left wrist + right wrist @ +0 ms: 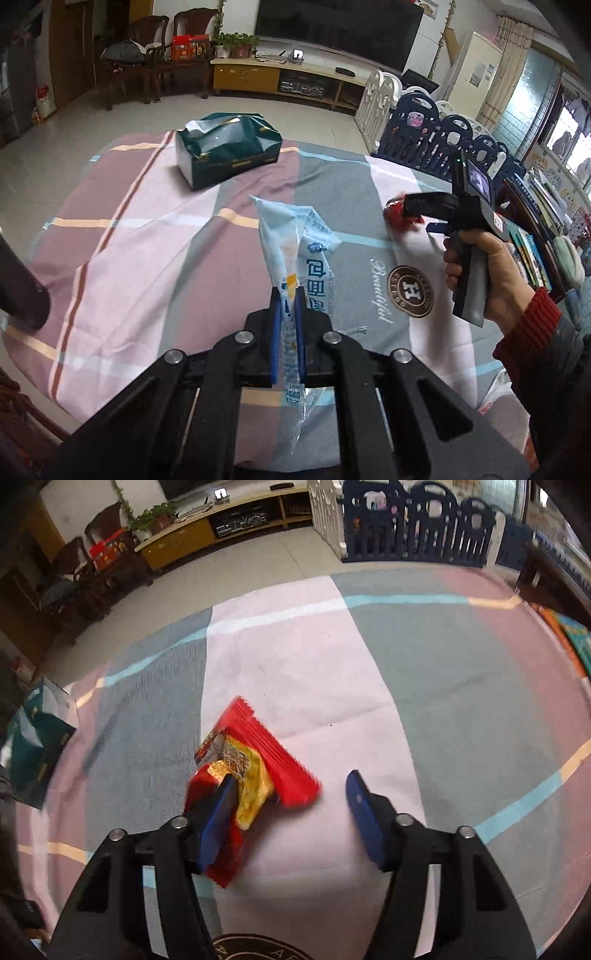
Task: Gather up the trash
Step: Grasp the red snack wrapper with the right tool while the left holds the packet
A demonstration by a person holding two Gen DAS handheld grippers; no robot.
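Striped cloth covers the worktop [147, 236]. Low centre, left gripper [287, 295] is clamped on a blue wrapper [291, 236]. Right gripper [291, 790], half open, straddles a red wrapper [258, 753] not yet gripped; green bag [225, 147] waits beyond.

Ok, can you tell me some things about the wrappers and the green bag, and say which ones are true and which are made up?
1. The left gripper is shut on the light blue wrapper. True.
2. The red and yellow wrapper lies on the striped cloth. True.
3. The right gripper is squeezed shut on the red and yellow wrapper. False: its jaws stand apart, with the wrapper beside one finger.
4. The dark green bag hangs from a gripper. False: it sits on the cloth, away from both.
5. The light blue wrapper is inside the dark green bag. False: the left gripper holds it outside the bag.
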